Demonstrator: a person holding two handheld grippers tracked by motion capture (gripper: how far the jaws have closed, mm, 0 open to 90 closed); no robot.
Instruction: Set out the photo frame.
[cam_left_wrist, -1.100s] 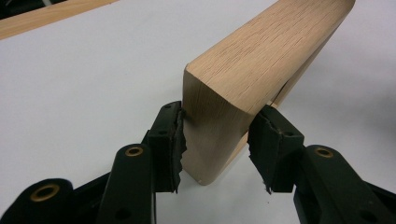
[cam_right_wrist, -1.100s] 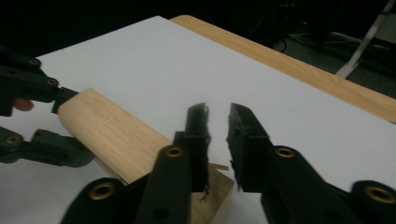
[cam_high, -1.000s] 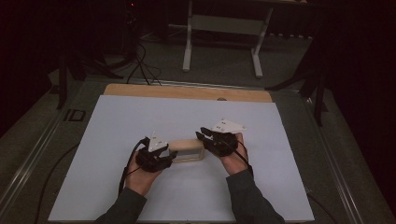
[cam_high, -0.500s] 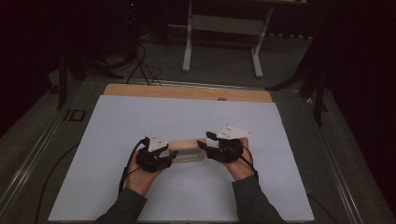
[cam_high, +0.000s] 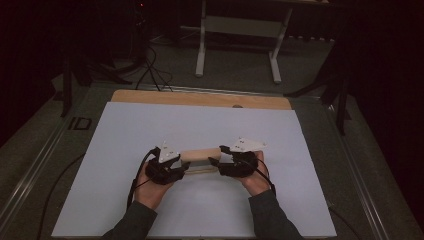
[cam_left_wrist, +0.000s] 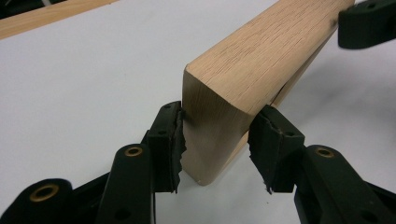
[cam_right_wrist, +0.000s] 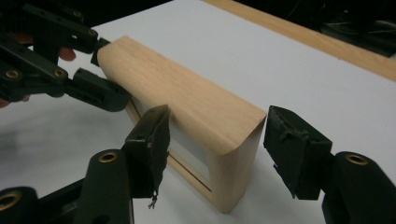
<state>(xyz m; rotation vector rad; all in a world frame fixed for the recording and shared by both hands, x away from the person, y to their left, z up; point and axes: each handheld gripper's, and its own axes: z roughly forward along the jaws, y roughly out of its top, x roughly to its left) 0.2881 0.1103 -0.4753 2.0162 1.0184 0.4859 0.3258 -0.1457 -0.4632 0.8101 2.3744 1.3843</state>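
High view: a wooden block (cam_high: 200, 155) lies on the white table (cam_high: 300, 150) between both grippers; "ID" (cam_high: 80, 123) is printed beside the mat. The left gripper (cam_left_wrist: 217, 140) pinches the block's end — pads touching wood. The right gripper (cam_right_wrist: 215, 140) has just been opening — its pads stand clear of the block between them.

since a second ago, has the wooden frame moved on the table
No. The wooden frame sits at the same spot below the table's wooden strip, between both tools.
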